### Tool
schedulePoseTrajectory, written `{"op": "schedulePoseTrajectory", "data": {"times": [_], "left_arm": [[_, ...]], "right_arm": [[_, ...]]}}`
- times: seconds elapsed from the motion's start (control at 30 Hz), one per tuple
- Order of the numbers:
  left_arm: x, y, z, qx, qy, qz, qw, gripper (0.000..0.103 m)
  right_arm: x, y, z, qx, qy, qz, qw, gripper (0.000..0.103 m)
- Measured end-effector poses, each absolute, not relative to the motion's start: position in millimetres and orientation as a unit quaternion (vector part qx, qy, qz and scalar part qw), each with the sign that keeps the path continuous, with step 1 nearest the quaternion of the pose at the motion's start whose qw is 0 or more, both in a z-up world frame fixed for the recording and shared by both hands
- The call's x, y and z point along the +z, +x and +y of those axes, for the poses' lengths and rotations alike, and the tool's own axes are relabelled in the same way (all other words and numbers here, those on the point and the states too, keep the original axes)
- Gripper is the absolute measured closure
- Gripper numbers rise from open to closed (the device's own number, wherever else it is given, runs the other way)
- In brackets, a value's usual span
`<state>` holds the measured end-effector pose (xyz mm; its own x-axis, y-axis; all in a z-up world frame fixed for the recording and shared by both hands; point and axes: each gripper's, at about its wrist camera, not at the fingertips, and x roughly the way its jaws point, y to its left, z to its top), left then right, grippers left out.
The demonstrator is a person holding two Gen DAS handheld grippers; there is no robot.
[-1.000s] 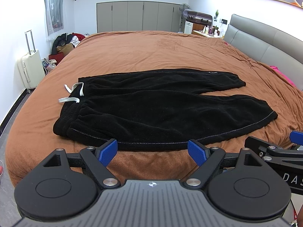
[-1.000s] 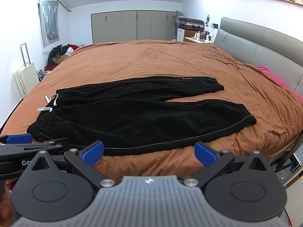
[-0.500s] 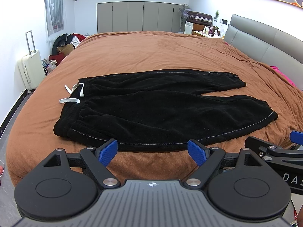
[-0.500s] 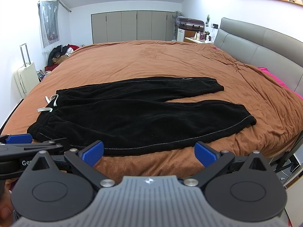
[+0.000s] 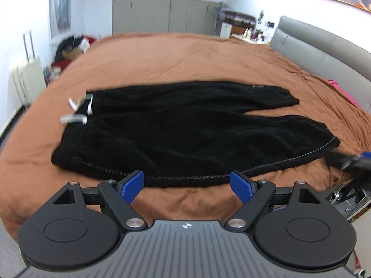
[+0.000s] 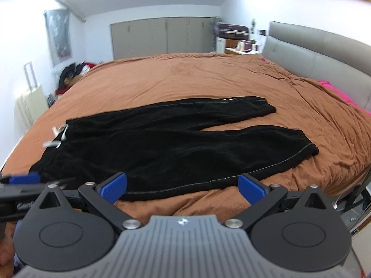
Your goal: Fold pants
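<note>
Lying flat and unfolded across the brown bed (image 5: 176, 55), the black pants (image 5: 185, 134) are seen in the left wrist view just ahead of the left tool (image 5: 187, 184), whose blue pads are spread wide and hold nothing. The long axis runs crosswise, waistband and white drawstring (image 5: 78, 108) to the left, leg cuffs to the right. The near side seam is judged the closest edge, the left tool being nearer the waistband. The right tool (image 5: 350, 162) shows there only as a blur beside the near cuff.

In the right wrist view, the right tool (image 6: 183, 186) is likewise spread and empty before the pants (image 6: 174, 146), nearer the leg end. Only here is the gap between both legs seen clearly.
</note>
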<state>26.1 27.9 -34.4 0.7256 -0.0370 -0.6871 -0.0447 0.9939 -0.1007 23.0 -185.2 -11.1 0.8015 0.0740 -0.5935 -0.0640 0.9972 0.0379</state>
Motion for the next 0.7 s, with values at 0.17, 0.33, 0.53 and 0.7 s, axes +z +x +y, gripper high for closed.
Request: {"op": "schedulePoseTrajectory", "data": {"times": [0.17, 0.33, 0.53, 0.7], "left_arm": [[-59.3, 32.5, 62.8, -0.001, -0.089, 0.394, 0.915, 0.005], [-71.6, 36.2, 106.6, 0.003, -0.117, 0.402, 0.908, 0.005], [-95.3, 52.8, 153.0, 0.022, -0.139, 0.386, 0.912, 0.005], [-117.3, 73.9, 182.9, 0.043, -0.178, 0.414, 0.892, 0.005]], "right_arm": [[-25.7, 42.6, -223.4, 0.020, 0.043, 0.264, 0.963, 0.005], [-59.8, 68.3, -267.7, -0.019, 0.047, 0.269, 0.962, 0.005], [-90.8, 96.9, -325.8, -0.038, 0.164, 0.285, 0.943, 0.005], [-109.2, 143.1, -351.1, -0.030, 0.207, 0.312, 0.927, 0.005]]}}
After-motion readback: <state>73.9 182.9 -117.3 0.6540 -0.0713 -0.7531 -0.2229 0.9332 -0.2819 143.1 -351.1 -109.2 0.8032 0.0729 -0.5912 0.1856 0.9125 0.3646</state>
